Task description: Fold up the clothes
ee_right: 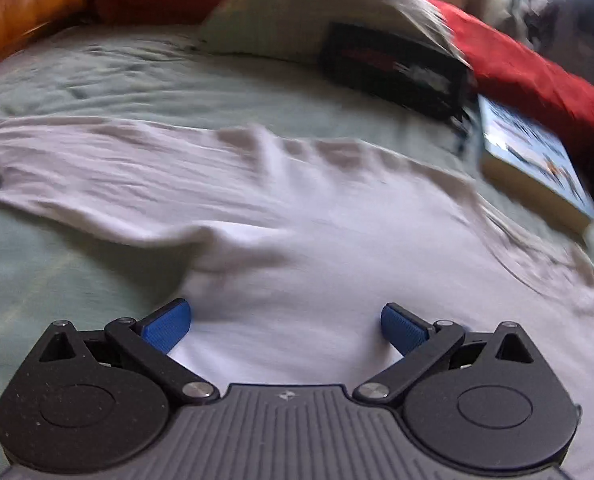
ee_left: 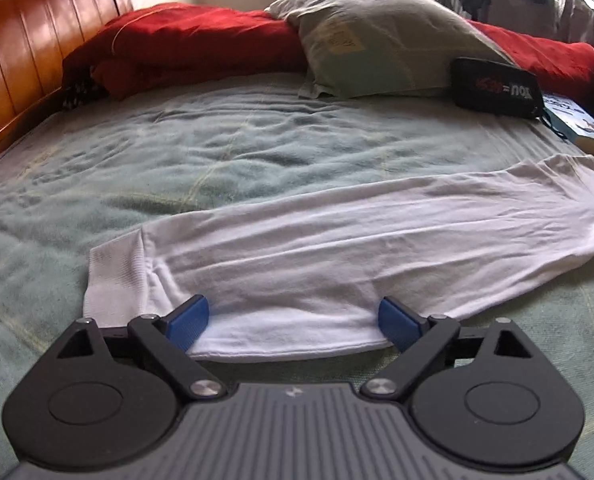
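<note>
A white long-sleeved garment (ee_left: 337, 240) lies spread on a pale green bed cover (ee_left: 177, 152). In the left wrist view one sleeve runs across the bed, its ribbed cuff (ee_left: 113, 280) at the left. My left gripper (ee_left: 295, 322) stands open over the sleeve's near edge, blue pads (ee_left: 187, 322) wide apart and not pressing the cloth. The right wrist view is blurred by motion. There my right gripper (ee_right: 285, 330) is open above the white garment (ee_right: 317, 248), where the sleeve joins the body, with cloth lying between the pads but not pinched.
A grey-green pillow (ee_left: 377, 40) and a red blanket (ee_left: 185, 44) lie at the far side, by a wooden headboard (ee_left: 29, 48). A black pouch (ee_left: 497, 88) and a book (ee_left: 577, 124) sit at the right, near the garment. Dark clothes hang at the far right.
</note>
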Demonstrator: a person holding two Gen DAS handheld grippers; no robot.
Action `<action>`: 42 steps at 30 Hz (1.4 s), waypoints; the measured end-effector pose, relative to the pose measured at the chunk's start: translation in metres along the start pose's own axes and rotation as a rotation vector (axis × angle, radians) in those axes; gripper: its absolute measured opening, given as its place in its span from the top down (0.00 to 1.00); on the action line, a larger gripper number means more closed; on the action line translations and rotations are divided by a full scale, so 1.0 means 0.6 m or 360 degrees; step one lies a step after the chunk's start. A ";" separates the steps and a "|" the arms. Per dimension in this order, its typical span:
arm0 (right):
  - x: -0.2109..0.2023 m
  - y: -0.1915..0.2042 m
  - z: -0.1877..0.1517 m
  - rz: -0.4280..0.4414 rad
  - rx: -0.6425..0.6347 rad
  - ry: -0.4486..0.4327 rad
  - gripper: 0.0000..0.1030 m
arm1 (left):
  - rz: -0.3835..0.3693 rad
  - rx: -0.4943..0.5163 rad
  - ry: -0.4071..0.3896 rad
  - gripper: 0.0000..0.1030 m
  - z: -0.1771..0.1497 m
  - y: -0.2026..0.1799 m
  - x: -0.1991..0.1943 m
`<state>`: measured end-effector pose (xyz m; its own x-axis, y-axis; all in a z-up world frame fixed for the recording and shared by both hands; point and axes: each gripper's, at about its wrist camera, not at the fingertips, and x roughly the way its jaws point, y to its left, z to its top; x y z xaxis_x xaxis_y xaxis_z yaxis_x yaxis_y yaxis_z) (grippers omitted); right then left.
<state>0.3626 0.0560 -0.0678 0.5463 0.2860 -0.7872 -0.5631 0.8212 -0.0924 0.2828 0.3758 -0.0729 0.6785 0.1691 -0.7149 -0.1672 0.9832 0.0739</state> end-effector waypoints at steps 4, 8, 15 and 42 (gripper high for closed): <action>-0.067 -0.010 -0.007 0.0146 -0.0005 -0.0090 0.00 | 0.0069 0.0022 -0.0015 0.11 0.008 -0.013 -0.042; -0.156 -0.088 -0.066 0.0055 0.0051 -0.0173 0.00 | -0.0030 0.0116 -0.0103 0.11 0.019 -0.065 -0.107; -0.287 -0.243 -0.233 -0.0026 0.0207 -0.0238 0.00 | -0.0487 0.0575 -0.0306 0.11 0.016 -0.285 -0.197; -0.255 -0.417 -0.376 -0.0068 0.0510 -0.0158 0.00 | -0.0680 0.0745 -0.0052 0.08 -0.061 -0.463 -0.148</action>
<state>0.2801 -0.3044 -0.0617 0.6318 0.2816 -0.7221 -0.3233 0.9425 0.0847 0.2428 0.0854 -0.0551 0.6391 -0.2500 -0.7274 0.4487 0.8893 0.0886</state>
